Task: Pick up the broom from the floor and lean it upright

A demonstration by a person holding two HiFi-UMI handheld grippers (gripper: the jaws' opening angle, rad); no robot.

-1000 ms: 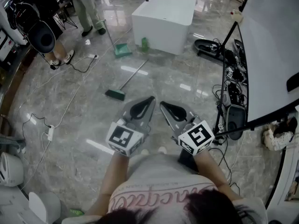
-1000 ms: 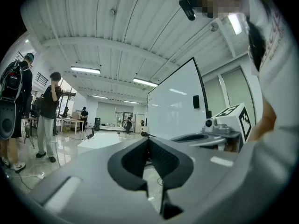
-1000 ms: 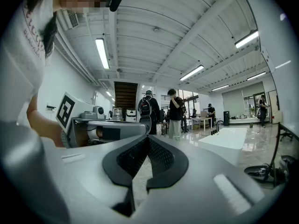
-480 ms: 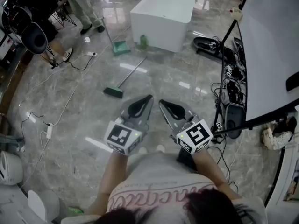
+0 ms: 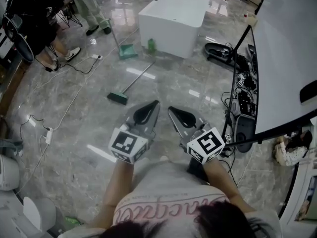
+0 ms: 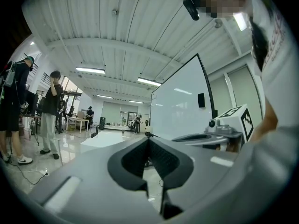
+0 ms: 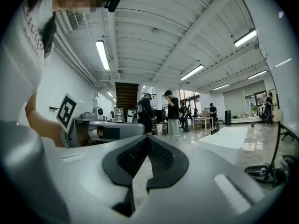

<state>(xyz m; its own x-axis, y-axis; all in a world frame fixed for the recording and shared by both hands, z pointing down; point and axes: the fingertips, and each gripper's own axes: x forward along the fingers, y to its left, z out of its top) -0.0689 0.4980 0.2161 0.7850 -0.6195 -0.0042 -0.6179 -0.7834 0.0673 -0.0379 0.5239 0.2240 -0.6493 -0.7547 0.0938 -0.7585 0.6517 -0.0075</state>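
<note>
Lying flat well ahead, the broom (image 5: 138,78) is out of reach, so left gripper (image 5: 153,105) and right gripper (image 5: 173,111) hang empty, fingers closed.

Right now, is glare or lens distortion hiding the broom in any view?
Head view: bright glare streaks lie on the glossy floor, but the broom reads clearly; edges bow from the wide lens. Left gripper view: heavy fisheye, dark corners, the left hand-held gripper soft up close, broom not discernible. Right gripper view: the same around the right hand-held gripper.
</note>
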